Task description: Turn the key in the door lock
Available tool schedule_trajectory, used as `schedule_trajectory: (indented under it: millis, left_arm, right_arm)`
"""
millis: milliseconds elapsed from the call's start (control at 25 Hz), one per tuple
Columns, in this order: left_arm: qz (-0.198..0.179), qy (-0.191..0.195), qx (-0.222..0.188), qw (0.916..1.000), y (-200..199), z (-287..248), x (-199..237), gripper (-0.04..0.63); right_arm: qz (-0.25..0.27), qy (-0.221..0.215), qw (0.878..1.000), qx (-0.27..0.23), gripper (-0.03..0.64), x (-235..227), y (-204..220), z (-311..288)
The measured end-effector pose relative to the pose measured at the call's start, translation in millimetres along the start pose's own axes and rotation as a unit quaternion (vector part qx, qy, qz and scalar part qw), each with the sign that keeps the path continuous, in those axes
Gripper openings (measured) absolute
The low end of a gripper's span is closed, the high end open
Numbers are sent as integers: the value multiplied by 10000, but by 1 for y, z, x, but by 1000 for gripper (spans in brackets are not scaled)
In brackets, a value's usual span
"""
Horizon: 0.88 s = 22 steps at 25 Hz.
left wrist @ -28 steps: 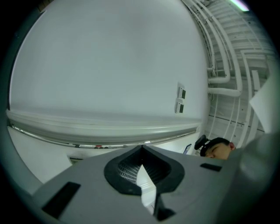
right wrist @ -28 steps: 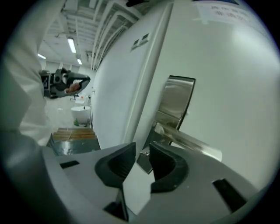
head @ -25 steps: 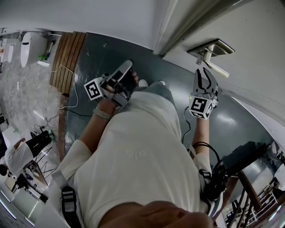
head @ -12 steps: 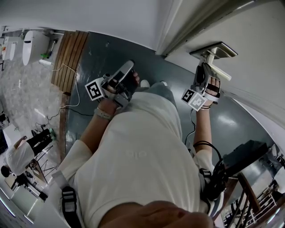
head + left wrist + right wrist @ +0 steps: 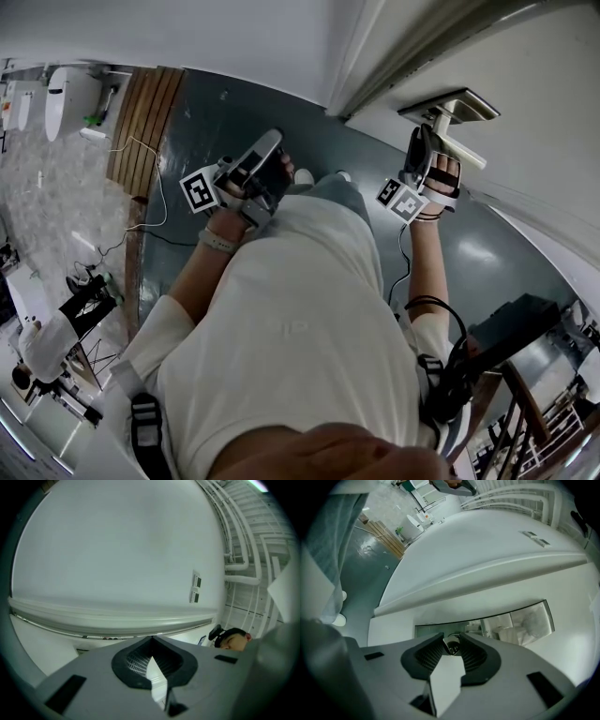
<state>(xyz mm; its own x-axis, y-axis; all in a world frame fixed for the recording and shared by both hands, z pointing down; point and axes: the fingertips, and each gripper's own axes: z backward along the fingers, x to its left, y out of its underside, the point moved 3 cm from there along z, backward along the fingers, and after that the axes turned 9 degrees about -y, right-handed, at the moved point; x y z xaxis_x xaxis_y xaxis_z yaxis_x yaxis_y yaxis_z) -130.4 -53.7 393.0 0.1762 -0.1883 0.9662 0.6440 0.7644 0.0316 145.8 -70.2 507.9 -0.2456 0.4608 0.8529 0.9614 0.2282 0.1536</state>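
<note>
The right gripper [image 5: 451,642] is at the polished metal lock plate [image 5: 520,620] of the white door [image 5: 534,84], just under the silver lever handle [image 5: 461,150] in the head view. In the right gripper view its dark ribbed fingers [image 5: 474,656] are drawn in on a small silvery metal key [image 5: 451,646], whose head sits pinched between the tips with the plate right behind it; the shaft cannot be made out, though it looks seated in the lock. The left gripper [image 5: 267,150] hangs well apart from the door over the dark grey floor [image 5: 216,112], its fingers [image 5: 136,663] pressed together on nothing and aimed at a white wall [image 5: 117,550]. This reads as the turning step itself: the grip is made and the twist is the work at hand. The next move calls for rolling the right wrist about the key's own axis, keeping the pinch firm and square so the head neither slips nor bends sideways.
</note>
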Motion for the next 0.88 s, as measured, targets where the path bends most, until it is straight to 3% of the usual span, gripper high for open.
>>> schedule_trajectory:
  millis: [240,480,680,880]
  left_arm:
    - [16,25,-96,9999,-4,4,-1,9]
    - [24,23,-94,10000,-5,2,-3,9]
    - [41,21,-75,10000,-6,1,-1,9]
    - [61,18,-66,10000,-5,1,-1,9]
  right_arm:
    - [-202,74,9997,-127,101,-1,2,1]
    - [-1081,25,9934,-389,101,-7,3,4]
    - [-2000,-34,9778,-626,100,-11,5,4]
    - [-2984,-165,9499,-915,100,-15,9,5]
